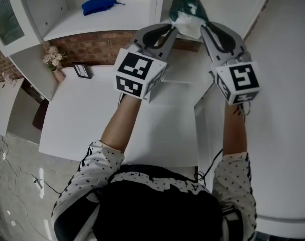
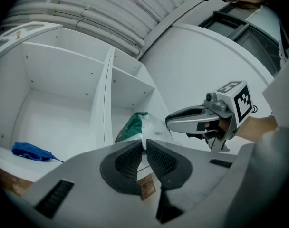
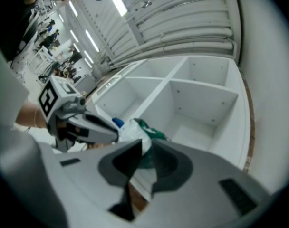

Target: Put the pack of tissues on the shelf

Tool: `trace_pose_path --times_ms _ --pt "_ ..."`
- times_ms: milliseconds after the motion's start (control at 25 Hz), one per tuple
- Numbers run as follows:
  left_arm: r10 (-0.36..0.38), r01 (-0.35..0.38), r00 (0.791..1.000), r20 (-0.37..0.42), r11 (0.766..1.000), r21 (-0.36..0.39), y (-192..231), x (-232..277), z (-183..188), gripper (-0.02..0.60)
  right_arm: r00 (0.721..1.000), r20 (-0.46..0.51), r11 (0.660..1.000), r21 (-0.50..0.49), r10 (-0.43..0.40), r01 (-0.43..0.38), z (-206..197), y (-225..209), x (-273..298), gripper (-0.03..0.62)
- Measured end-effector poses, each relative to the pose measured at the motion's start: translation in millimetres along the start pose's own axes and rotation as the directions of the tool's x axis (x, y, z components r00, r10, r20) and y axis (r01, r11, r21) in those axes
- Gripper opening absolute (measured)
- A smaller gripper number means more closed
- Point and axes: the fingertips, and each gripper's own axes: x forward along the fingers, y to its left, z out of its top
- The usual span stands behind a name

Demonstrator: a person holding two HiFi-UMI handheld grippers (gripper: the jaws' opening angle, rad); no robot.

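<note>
Holding one pack of tissues (image 1: 188, 9) between them, two claws reach up to the white shelf (image 1: 92, 23). Counted from the head view: one pack, two claws, two open shelf compartments side by side with one divider (image 1: 158, 4) between, and one blue bundle (image 1: 100, 5) lying alone in the left compartment. On the white tabletop (image 1: 92, 117) below stand one small bunch of pale flowers (image 1: 52, 58) and one small dark picture frame (image 1: 83, 71).

The pack sits at the front edge of the right compartment, just right of the divider; I cannot tell whether it touches the shelf board. Its dark green end points away, into the compartment, and its white end faces the person, so its long axis seems to run front to back, though the wrapper is crumpled.

The left claw (image 1: 172, 28) has its jaws almost together, pinching a thin fold of the white wrapper at the pack's left side. The right claw (image 1: 202, 26) has its jaws drawn narrow on the pack's right side, with white and green wrapper between the pads. Both claws point slightly upward toward the shelf, near each other, each with its marker cube toward the person.
</note>
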Motion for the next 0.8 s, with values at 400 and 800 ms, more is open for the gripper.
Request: trace_pose_path --times_ms 400,800 --pt "-0.005 0.005 1.000 -0.023 1.000 0.018 8 3 -4 0.058 1.000 -0.010 1.000 -0.017 -0.011 0.011 -2 -2 17 0.077" --pt "-0.002 0.003 1.000 -0.024 1.000 0.022 12 4 -6 0.061 1.000 -0.020 1.000 -0.017 -0.018 0.018 -6 -4 27 0.077"
